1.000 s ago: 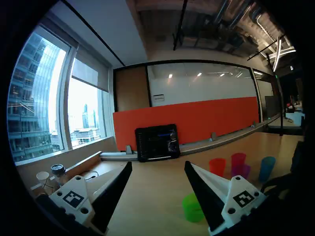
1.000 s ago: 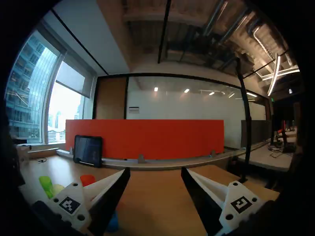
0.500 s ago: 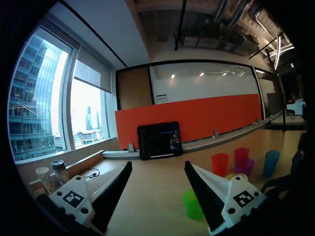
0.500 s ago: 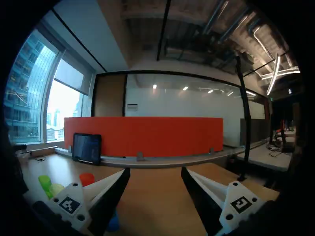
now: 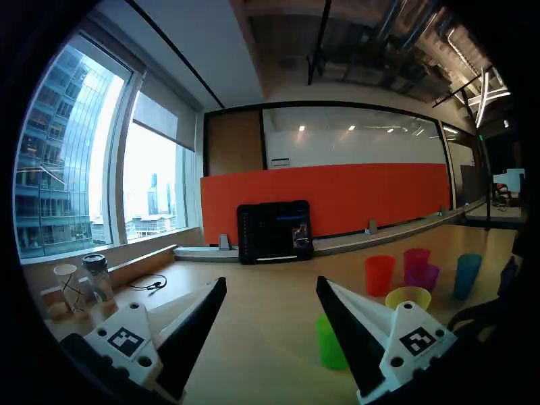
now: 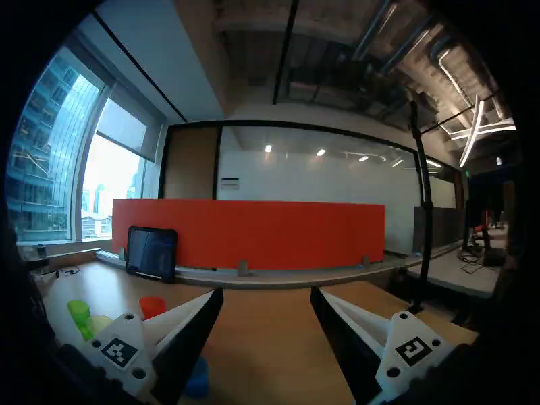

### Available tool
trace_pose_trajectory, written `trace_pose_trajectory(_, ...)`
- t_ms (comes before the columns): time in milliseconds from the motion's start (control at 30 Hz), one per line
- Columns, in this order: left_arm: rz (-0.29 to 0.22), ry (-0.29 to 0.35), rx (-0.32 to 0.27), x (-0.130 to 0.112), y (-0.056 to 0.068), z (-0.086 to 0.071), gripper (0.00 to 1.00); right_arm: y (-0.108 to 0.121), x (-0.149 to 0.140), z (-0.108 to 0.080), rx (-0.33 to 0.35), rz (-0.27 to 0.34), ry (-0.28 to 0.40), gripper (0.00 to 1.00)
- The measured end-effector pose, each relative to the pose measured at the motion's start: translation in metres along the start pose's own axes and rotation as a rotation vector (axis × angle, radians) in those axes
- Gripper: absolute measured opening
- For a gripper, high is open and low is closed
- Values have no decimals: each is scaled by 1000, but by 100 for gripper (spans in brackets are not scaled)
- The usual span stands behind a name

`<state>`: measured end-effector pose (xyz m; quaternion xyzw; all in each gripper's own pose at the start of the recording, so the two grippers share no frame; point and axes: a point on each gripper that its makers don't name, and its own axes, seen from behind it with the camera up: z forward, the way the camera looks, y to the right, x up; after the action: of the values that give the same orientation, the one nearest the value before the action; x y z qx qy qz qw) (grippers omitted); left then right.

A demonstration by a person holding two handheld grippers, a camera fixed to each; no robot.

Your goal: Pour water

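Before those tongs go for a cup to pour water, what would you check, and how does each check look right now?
1. Left tongs open and empty: ok.
2. Right tongs open and empty: ok.
3. Cups upright on the table: ok for the green cup, orange cup, yellow cup and blue cup.
4. Water in any cup: cannot tell.
5. Green cup lined up between the left tongs' fingers: not ok; it stands off to one side, partly behind a finger.
6. Bare table ahead of the right tongs: ok.
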<state>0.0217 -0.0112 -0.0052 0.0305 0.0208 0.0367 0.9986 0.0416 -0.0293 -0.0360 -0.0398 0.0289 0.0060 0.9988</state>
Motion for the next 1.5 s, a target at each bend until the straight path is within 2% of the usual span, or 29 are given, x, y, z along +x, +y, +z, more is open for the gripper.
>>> trace_pose_trajectory(300,-39,-8,-4,-8,-1,0,99,-3,0,1,4,2,-2,100)
trace_pose_trajectory(800,-74,-24,-15,-17,-3,1,99,-5,4,-2,5,-2,1,100)
trace_pose_trajectory(1500,-70,-44,-20,-22,-3,4,99,1,6,-4,20,-20,19,100)
